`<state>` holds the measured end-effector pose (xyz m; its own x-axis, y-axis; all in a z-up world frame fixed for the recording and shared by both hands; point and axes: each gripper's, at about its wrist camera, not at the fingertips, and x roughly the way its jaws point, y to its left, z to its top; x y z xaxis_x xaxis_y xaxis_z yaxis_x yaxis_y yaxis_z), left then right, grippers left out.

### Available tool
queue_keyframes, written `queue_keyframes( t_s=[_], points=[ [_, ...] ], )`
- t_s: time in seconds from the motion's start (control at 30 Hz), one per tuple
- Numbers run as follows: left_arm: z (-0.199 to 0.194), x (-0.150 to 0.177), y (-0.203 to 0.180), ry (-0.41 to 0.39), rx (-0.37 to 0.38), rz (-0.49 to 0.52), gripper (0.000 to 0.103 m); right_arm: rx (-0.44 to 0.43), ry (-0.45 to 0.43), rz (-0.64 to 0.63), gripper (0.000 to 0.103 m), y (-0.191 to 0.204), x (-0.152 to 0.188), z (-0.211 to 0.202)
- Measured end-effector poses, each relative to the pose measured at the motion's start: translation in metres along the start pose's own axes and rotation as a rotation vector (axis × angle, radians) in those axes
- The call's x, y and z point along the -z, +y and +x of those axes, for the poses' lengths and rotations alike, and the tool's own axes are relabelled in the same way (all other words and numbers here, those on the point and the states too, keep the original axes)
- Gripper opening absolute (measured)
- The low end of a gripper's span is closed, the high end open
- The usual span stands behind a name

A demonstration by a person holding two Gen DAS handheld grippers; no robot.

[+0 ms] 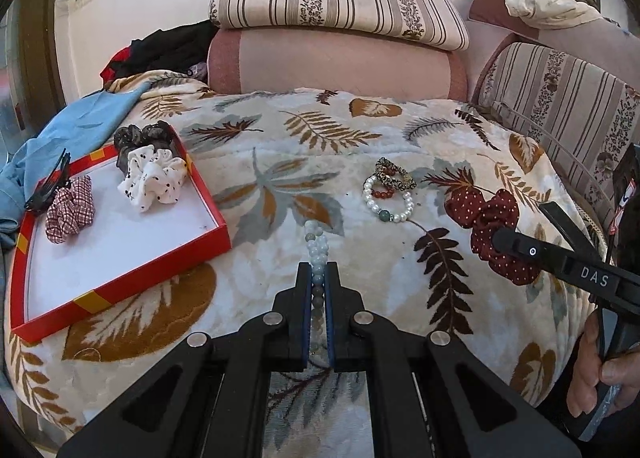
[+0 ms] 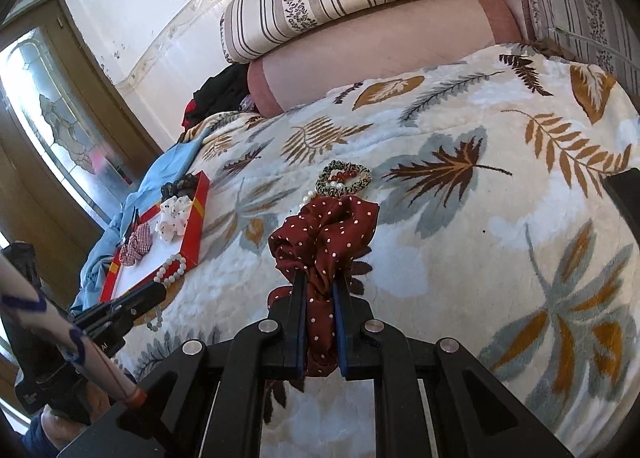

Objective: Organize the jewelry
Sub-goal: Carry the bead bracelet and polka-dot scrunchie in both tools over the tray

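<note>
My left gripper (image 1: 319, 272) is shut on a pale blue-grey bead bracelet (image 1: 317, 246), held above the leaf-print blanket (image 1: 304, 138). To its left lies a red tray (image 1: 120, 286) with a white floor; in it are a white dotted scrunchie (image 1: 154, 178), a dark scrunchie (image 1: 142, 136), a red checked scrunchie (image 1: 70, 208) and a black hair clip (image 1: 50, 184). My right gripper (image 2: 320, 282) is shut on a dark red polka-dot scrunchie (image 2: 324, 234). A pearl bracelet (image 1: 388, 200), red beads and a leopard-print scrunchie (image 1: 394, 172) lie together on the blanket.
Striped and pink cushions (image 1: 340, 38) stack along the wall behind. Light blue cloth (image 1: 76, 130) lies behind the tray, and dark clothes (image 1: 168, 48) sit at the back left. A striped sofa back (image 1: 560, 98) borders the right. A hand (image 1: 596, 370) grips the right tool's handle.
</note>
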<state>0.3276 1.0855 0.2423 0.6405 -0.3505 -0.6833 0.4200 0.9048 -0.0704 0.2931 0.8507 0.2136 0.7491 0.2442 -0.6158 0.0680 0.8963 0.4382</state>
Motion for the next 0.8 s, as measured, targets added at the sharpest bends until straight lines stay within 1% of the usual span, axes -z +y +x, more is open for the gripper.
queue_keyframes(
  t_s=[0.5,0.8],
  points=[
    [-0.008,-0.003,0.007,-0.022,-0.027,-0.011,0.005,-0.005,0.031,-0.027,0.013,0.011,0.010,-0.001],
    [-0.015,-0.006,0.022,-0.045,-0.089,-0.042,0.006,-0.015,0.045,-0.057,0.013,0.026,0.012,-0.002]
  ],
)
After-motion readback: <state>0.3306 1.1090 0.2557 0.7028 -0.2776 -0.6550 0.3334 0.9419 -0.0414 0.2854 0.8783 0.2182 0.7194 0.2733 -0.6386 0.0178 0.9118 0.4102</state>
